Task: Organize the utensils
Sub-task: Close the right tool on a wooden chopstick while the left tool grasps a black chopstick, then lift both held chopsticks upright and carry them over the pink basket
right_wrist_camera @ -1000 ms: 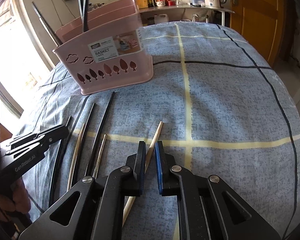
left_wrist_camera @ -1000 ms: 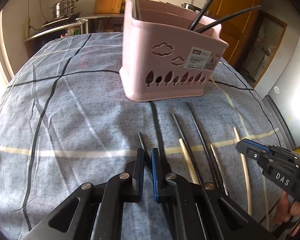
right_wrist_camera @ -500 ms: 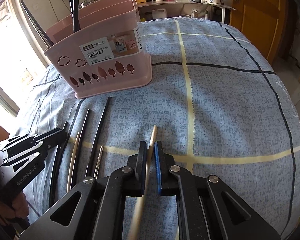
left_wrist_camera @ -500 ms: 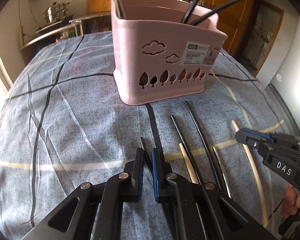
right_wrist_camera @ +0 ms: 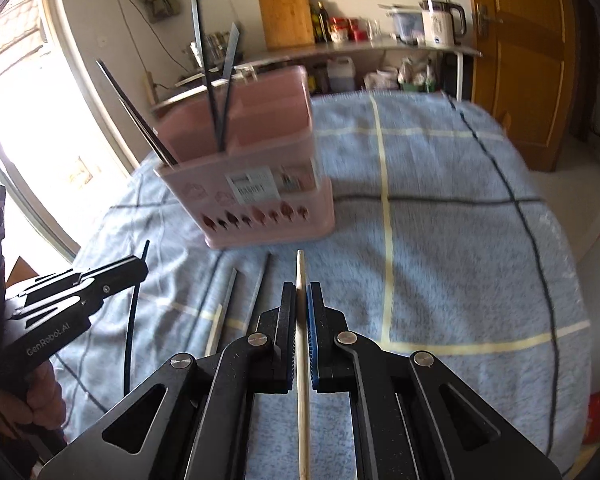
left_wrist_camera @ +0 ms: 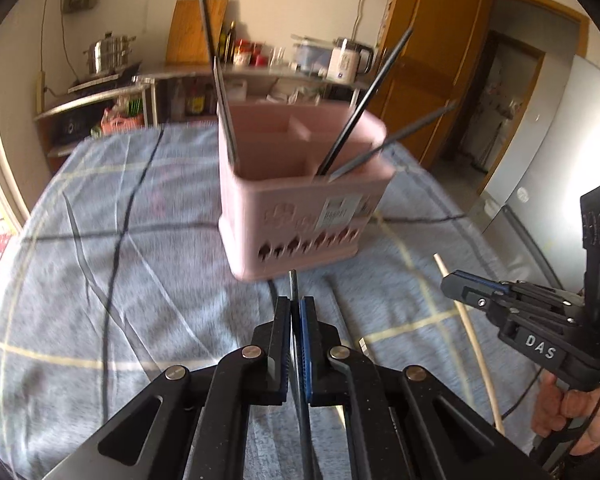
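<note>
Left gripper (left_wrist_camera: 296,308): I am pinching a black chopstick (left_wrist_camera: 294,286) between my pads, its tip poking out past the fingertips toward the basket.
Right gripper (right_wrist_camera: 302,294): I am clamping a pale wooden chopstick (right_wrist_camera: 300,268), which is running straight along the gap between the fingers and out beyond them.
Pink basket (left_wrist_camera: 296,216): it is standing upright on the cloth ahead of both grippers, with several dark chopsticks (left_wrist_camera: 364,100) leaning out of its compartments.
Loose chopsticks (right_wrist_camera: 228,296): a few dark and pale ones are lying on the cloth between the basket and my hands.
Blue checked cloth (right_wrist_camera: 440,240): it is covering the whole table.
My hands: in the left view my right hand (left_wrist_camera: 572,416) is gripping its handle at the right edge; in the right view my left hand (right_wrist_camera: 28,396) is gripping its handle at the left edge.
Picture: both views are smearing somewhat.
</note>
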Demonstrator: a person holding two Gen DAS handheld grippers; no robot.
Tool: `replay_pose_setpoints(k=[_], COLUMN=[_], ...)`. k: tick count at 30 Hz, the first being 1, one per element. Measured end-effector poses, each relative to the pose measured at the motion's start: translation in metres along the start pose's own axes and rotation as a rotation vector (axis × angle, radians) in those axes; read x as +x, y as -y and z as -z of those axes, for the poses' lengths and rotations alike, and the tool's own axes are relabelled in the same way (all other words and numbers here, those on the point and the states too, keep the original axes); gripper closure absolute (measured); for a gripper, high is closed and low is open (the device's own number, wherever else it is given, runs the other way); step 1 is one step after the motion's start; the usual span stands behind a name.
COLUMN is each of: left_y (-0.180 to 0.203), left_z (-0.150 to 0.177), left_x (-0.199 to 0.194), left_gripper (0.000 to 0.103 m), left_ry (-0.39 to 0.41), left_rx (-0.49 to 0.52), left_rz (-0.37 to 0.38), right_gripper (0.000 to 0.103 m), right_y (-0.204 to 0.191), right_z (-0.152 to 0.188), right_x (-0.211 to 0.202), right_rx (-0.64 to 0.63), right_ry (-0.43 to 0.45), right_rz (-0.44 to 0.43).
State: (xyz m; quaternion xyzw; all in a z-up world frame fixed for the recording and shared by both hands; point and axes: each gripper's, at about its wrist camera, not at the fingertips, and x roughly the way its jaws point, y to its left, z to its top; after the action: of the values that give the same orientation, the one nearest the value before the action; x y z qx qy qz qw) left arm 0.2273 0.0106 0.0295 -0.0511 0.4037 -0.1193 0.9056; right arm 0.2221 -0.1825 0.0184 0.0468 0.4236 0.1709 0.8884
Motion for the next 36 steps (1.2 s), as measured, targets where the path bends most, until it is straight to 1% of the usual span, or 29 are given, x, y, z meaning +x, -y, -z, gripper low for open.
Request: replay_pose_setpoints(k=[6, 10, 13, 15, 17, 19, 22, 27, 32, 36], left_y=[0.007, 0.01, 0.011, 0.01, 0.01, 0.009, 0.008, 0.009, 0.005, -0.002], left_z=[-0.023, -0.031, -0.032, -0.033, -0.03, -0.028, -0.023, -0.016, -0.011, -0.011], left_x=[-0.04, -0.058, -0.066, -0.068, -0.068, -0.067, -0.062, -0.051, -0.041, -0.037], left_gripper=[0.099, 0.099, 0.099, 0.099, 0.099, 0.099, 0.099, 0.099, 0.099, 0.099], left_ry=[0.089, 0.125, 0.138, 0.138, 0.133, 0.126, 0.11, 0.081, 0.06, 0.053], left_rx=[0.021, 0.035, 0.037, 0.034, 0.034, 0.032, 0.028, 0.027, 0.012, -0.005], left_rz=[0.015, 0.017, 0.015, 0.017, 0.017, 0.02, 0.027, 0.041, 0.048, 0.051], right_gripper=[0.098, 0.098, 0.098, 0.098, 0.098, 0.098, 0.098, 0.098, 0.098, 0.097], right_y=[-0.007, -0.011, -0.01, -0.009, -0.006, -0.003, 0.005, 0.017, 0.025, 0.025], right_z=[-0.015, -0.024, -0.027, -0.027, -0.024, -0.019, -0.005, 0.024, 0.042, 0.041], right_x=[-0.03, -0.049, -0.057, -0.058, -0.057, -0.049, -0.023, 0.018, 0.04, 0.047], right_rx=[-0.018, -0.027, -0.022, -0.016, -0.01, -0.001, 0.025, 0.044, 0.055, 0.048], right_ry=[0.079, 0.134, 0.157, 0.156, 0.138, 0.101, -0.015, -0.145, -0.213, -0.23], right_rz=[-0.014, -0.031, -0.047, -0.058, -0.061, -0.049, -0.04, 0.006, 0.026, 0.015])
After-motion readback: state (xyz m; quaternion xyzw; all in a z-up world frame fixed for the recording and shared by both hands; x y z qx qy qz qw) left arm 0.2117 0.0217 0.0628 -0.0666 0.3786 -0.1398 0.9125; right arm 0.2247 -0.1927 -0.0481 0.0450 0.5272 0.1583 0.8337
